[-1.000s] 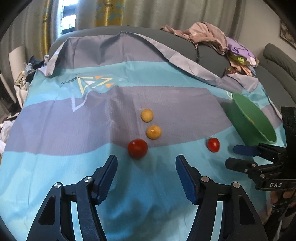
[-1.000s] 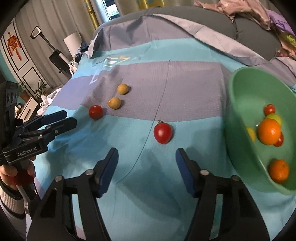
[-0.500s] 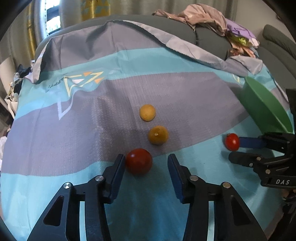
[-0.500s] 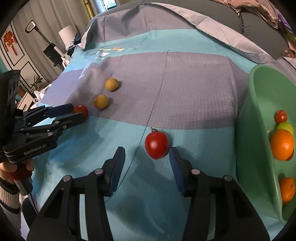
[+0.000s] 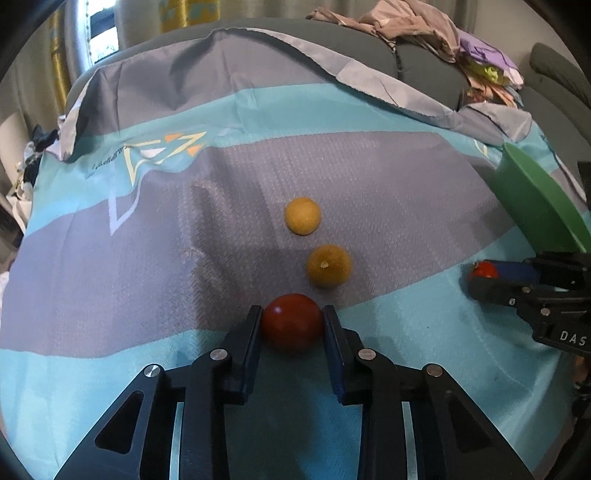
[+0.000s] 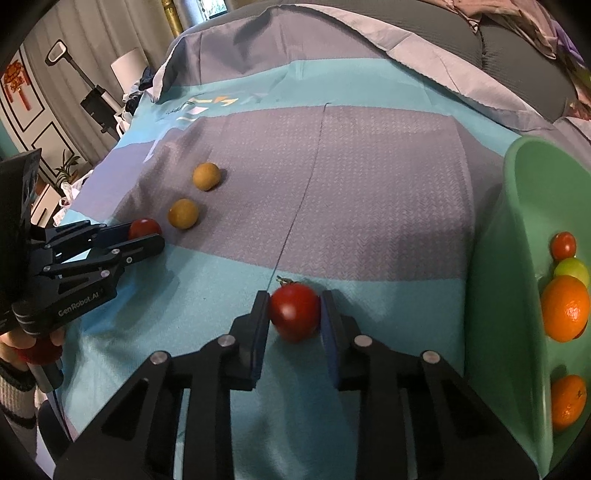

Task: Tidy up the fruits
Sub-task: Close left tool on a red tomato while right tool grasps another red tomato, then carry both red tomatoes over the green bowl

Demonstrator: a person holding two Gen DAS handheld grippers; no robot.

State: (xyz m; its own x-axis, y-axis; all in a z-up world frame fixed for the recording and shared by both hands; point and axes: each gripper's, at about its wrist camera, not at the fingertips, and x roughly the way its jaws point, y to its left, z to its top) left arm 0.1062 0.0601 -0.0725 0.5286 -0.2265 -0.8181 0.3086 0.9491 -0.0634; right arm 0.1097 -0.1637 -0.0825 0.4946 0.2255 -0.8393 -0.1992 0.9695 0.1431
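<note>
On the blue and grey cloth (image 5: 147, 280), my left gripper (image 5: 291, 314) is closing its jaws on a dark red tomato (image 5: 290, 325), and both pads touch its sides. Just beyond it lie two yellow-brown fruits (image 5: 328, 266) (image 5: 303, 215). My right gripper (image 6: 294, 299) is shut on a brighter red tomato (image 6: 294, 314) with a stem, still on the cloth. To its right a green bowl (image 6: 517, 221) holds two oranges (image 6: 565, 308), a green fruit and a small tomato. Each gripper also shows in the other's view, the left gripper (image 6: 147, 236) and the right gripper (image 5: 491, 275).
A heap of clothes (image 5: 424, 29) lies on the grey sofa back behind the cloth. A person's hand (image 6: 22, 347) in a striped sleeve holds the left gripper. A stand and a lamp (image 6: 96, 99) are off the cloth's left edge.
Both grippers moved forward and down over their tomatoes, and their jaws came in from wide apart to touch the fruit. The fruits on the cloth have not shifted.
</note>
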